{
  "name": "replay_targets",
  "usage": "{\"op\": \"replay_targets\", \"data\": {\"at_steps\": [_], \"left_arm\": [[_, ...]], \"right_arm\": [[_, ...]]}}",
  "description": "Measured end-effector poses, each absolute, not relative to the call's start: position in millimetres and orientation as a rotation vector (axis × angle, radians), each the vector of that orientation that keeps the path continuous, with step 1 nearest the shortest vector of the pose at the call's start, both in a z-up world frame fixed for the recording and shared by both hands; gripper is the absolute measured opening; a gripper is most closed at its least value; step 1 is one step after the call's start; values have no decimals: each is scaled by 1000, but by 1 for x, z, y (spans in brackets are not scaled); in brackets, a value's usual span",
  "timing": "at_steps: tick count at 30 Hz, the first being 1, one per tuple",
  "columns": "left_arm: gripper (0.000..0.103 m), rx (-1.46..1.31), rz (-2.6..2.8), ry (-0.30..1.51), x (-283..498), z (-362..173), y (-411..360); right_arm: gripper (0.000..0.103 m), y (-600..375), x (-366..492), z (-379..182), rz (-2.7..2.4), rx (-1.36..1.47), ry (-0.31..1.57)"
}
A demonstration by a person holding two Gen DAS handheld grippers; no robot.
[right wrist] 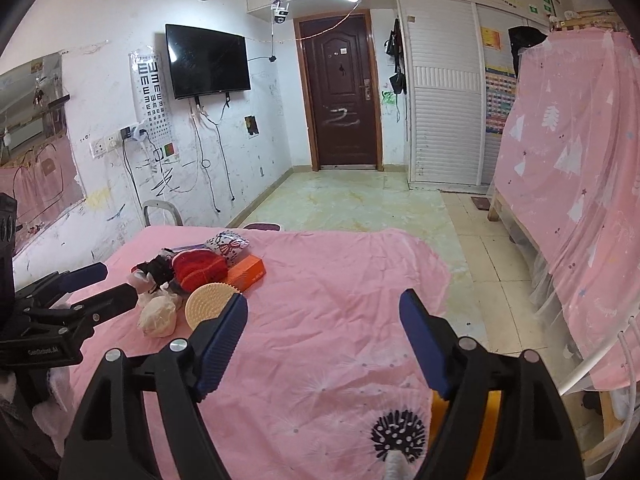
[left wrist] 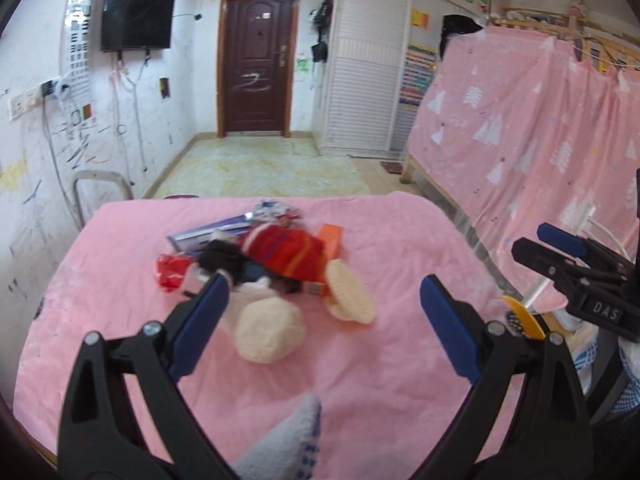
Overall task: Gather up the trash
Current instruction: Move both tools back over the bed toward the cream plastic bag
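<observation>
Clutter (right wrist: 200, 276) sits heaped on a pink-sheeted bed (right wrist: 340, 280), on the side nearer the wall-mounted television (right wrist: 208, 62). Both the left hand-held gripper (left wrist: 324, 292) and right hand-held gripper (right wrist: 322, 316) hover over the sheet, jaws apart and empty. Beyond the bed's foot, pale tile floor (right wrist: 344, 200) runs to a dark door (right wrist: 340, 96).

Both grippers: black plastic frames w/ silver screws, ribbed blue fingers (left wrist: 448, 324) (flat pads).
</observation>
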State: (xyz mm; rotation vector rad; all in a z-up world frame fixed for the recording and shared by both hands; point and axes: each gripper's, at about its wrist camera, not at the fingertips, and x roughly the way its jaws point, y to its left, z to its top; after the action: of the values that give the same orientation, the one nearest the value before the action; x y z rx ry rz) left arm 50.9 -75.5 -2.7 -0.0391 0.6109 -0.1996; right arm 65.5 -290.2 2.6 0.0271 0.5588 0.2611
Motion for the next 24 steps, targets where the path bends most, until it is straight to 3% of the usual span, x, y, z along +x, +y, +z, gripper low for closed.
{"op": "replay_targets", "data": {"at_steps": [15,24], "left_arm": [[92,-59,-129,733,75,-45,-44],[54,-143,-228,836,93,-62,-36]], "right_arm": [[70,-206,97,-21,348,-72,661],[70,-178,111,-33,384,-125,706]]}}
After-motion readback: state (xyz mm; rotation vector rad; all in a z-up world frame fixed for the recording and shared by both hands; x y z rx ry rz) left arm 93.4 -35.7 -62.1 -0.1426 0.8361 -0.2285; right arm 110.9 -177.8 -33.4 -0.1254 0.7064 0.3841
